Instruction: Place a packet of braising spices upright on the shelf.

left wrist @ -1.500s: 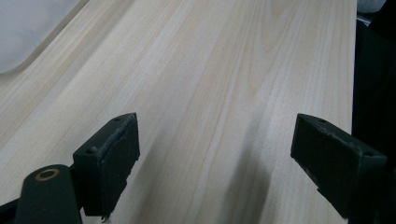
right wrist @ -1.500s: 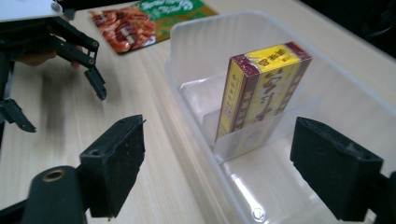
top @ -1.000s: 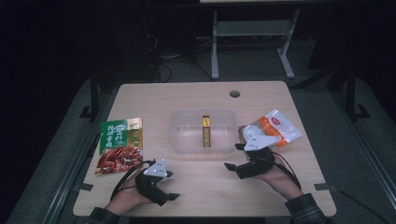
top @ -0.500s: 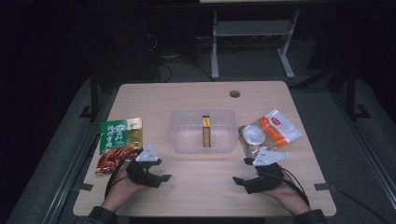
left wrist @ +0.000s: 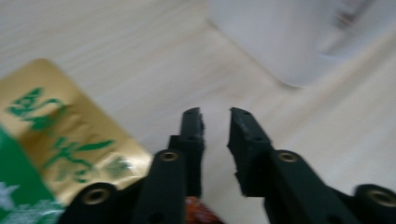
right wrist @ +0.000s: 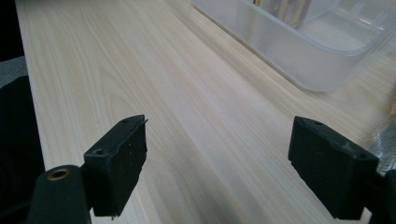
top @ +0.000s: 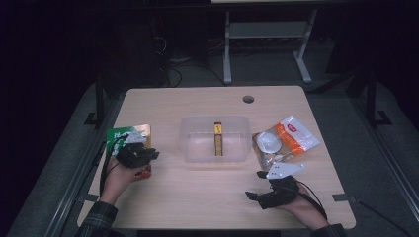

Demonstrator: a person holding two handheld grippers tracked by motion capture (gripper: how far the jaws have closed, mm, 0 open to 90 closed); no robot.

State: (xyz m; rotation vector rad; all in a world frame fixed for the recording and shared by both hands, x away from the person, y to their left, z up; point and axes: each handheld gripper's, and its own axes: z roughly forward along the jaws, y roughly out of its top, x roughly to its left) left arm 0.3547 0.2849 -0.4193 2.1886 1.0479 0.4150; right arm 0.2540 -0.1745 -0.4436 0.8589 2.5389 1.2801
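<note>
Dim room, wooden table (top: 197,197): left gripper (top: 140,154) at nine o'clock, jaws just closing on green packet (left wrist: 51,140).
Grip looks shallow, so it may slip; right gripper (right wrist: 217,168) gapes empty.

I see dim surroundings around the lit pale wooden table (top: 197,197); the left gripper view is motion-blurred, the right sharp.

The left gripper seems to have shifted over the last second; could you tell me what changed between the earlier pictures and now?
The left gripper moved from the table's near edge up onto the green snack packet, and its jaws have just been closing; a narrow gap shows, with the packet's corner at their base. The right gripper drew back slightly, jaws wide. The clear container and the white-and-orange packet stayed put.
</note>
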